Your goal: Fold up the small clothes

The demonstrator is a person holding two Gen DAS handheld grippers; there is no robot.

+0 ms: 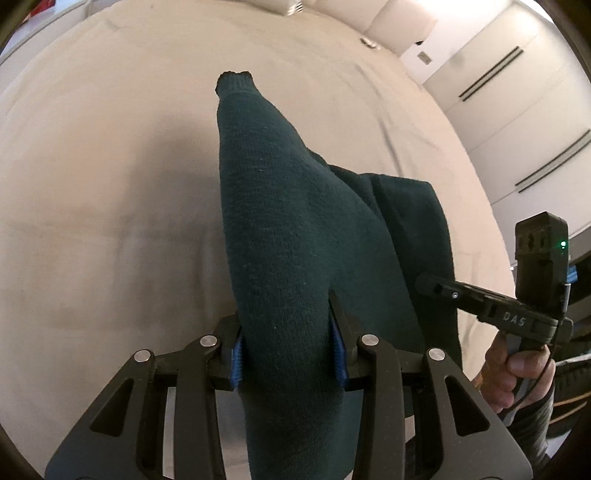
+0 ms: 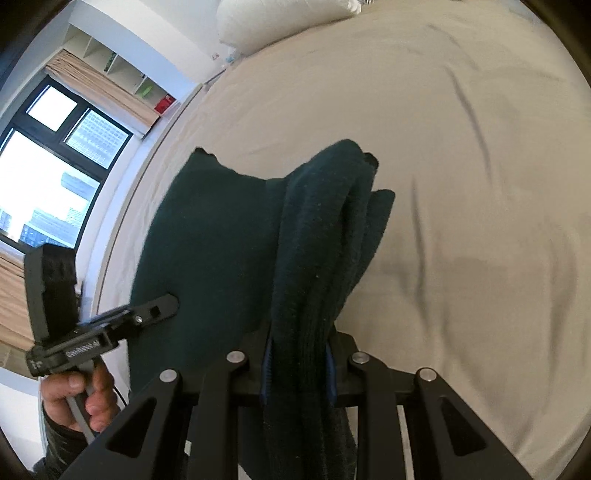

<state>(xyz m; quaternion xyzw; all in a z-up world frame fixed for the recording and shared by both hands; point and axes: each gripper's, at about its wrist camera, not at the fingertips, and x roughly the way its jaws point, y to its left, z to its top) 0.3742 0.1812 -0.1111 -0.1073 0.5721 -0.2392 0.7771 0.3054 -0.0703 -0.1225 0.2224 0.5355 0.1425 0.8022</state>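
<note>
A dark green knit sweater (image 1: 280, 229) hangs above the beige bed sheet (image 1: 110, 184), held up between both grippers. My left gripper (image 1: 288, 354) is shut on a thick fold of it, blue pads pressing both sides; a sleeve with its cuff (image 1: 234, 83) drapes forward over the bed. In the right wrist view my right gripper (image 2: 299, 369) is shut on several bunched layers of the sweater (image 2: 207, 236). Each view shows the other gripper reaching into the cloth from the side, its fingertips hidden in the fabric.
The wide beige bed (image 2: 461, 166) lies below, with faint creases. White pillows (image 2: 280, 18) sit at the far end. A window (image 2: 48, 173) and shelves are at the left in the right wrist view; white closet doors (image 1: 517, 110) at the right in the left wrist view. A hand (image 2: 81, 398) grips each handle.
</note>
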